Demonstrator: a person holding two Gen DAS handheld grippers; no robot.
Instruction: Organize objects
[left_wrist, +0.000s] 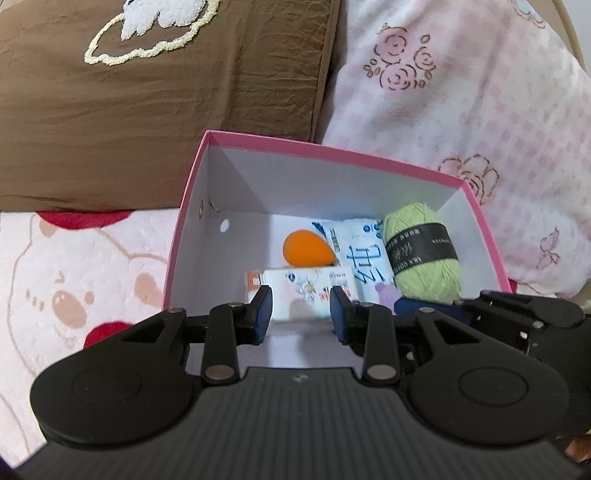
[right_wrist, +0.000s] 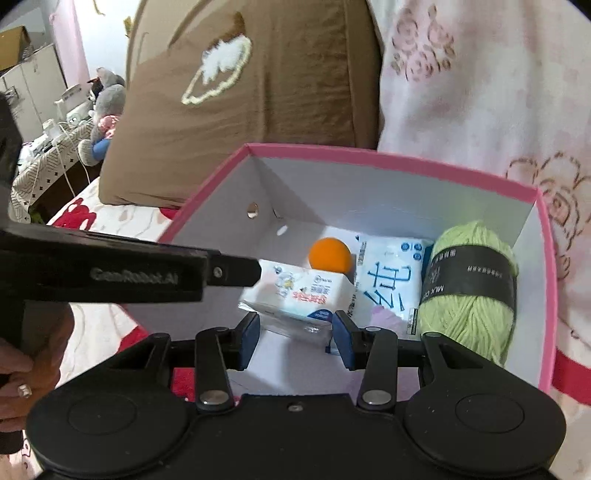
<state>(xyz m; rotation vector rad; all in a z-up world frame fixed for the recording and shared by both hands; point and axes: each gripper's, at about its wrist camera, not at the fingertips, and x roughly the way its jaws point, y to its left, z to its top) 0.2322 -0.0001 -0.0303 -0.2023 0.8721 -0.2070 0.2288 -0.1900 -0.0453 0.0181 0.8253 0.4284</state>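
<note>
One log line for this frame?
left gripper: open, empty | right gripper: open, empty | pink cardboard box: green yarn ball, orange egg-shaped sponge

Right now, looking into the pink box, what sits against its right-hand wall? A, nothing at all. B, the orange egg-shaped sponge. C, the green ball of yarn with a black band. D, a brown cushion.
C: the green ball of yarn with its black band lies against the right wall of the pink box, while the orange sponge sits further left, near the back.
</note>
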